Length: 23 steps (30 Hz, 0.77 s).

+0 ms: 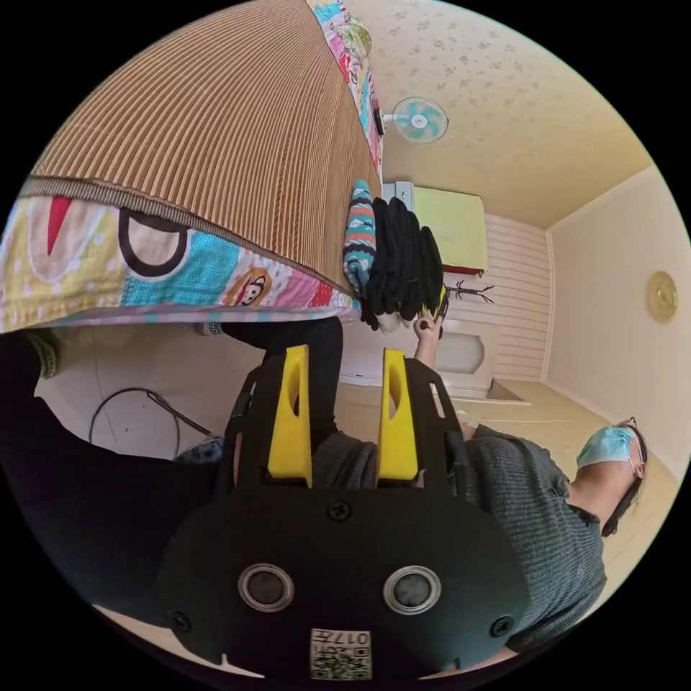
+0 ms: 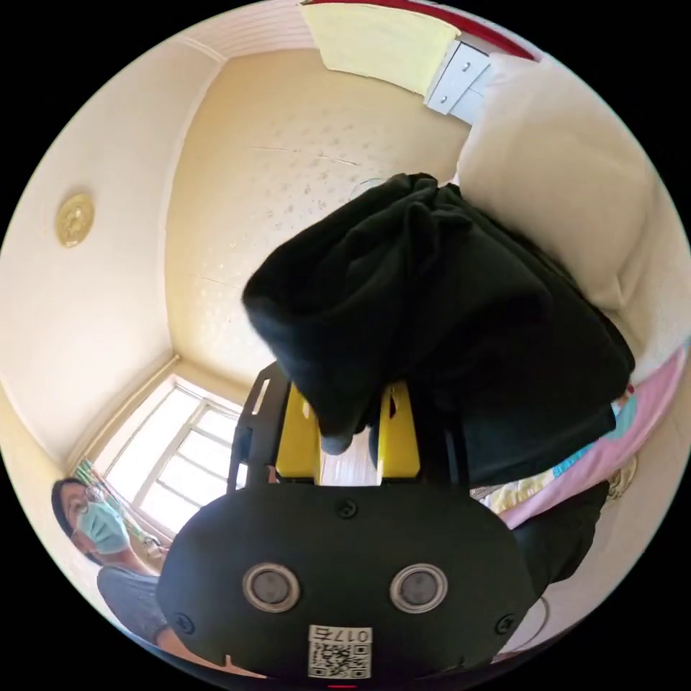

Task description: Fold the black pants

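Wall fan (image 1: 419, 119), striped mat (image 1: 209, 129)

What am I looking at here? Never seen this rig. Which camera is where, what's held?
No robot: a person holds a two-jaw gripper in each hand, with a fisheye camera riding on each.

In the left gripper view, the yellow-jawed left gripper stands open with nothing between its jaws. Beyond it is a bed with a brown ribbed mat over a colourful cartoon sheet. Farther off, the bunched black pants hang beside that bed.

In the right gripper view, the right gripper has the same black pants draped over it, a fold hanging between its jaws. Whether they pinch it, I cannot tell.
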Available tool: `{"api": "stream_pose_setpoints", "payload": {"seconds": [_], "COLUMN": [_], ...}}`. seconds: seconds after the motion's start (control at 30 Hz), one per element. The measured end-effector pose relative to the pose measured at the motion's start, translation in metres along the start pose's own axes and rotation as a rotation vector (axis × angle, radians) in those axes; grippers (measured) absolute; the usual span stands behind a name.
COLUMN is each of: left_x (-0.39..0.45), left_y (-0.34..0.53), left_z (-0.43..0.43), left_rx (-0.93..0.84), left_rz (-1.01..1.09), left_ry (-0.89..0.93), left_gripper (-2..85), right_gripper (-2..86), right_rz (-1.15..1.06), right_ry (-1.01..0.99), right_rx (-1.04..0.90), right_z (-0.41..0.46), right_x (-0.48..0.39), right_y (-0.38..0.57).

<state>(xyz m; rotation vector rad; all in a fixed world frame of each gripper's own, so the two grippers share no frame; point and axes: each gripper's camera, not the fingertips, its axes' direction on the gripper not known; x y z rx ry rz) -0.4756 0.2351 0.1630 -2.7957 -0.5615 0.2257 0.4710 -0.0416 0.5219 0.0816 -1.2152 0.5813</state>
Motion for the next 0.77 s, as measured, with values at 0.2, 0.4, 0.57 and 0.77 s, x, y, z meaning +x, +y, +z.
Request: {"api": "stream_pose_setpoints", "payload": {"seconds": [0.2, 0.4, 0.57, 0.77], "left_x": [-0.003, 0.009, 0.007, -0.066], "left_y": [-0.004, 0.021, 0.050, 0.020], "left_z": [-0.019, -0.119, -0.242, -0.357], "left_rx": [0.158, 0.692, 1.156, 1.059], "left_rz": [0.067, 0.224, 0.030, -0.375], "left_ry": [-0.101, -0.473, -0.925, -1.115], "left_gripper": [11.7, 0.8, 10.7, 18.1], "right_gripper": [3.1, 0.7, 0.3, 0.3], "right_rz": [-0.148, -0.099, -0.297, -0.398], "right_ry": [0.152, 0.058, -0.088, -0.065], "right_rx": [0.296, -0.330, -0.561, -0.569], "right_z": [-0.048, 0.072, 0.142, 0.144], "right_x": [-0.015, -0.002, -0.053, -0.094], "right_y": [0.131, 0.189, 0.199, 0.195]}}
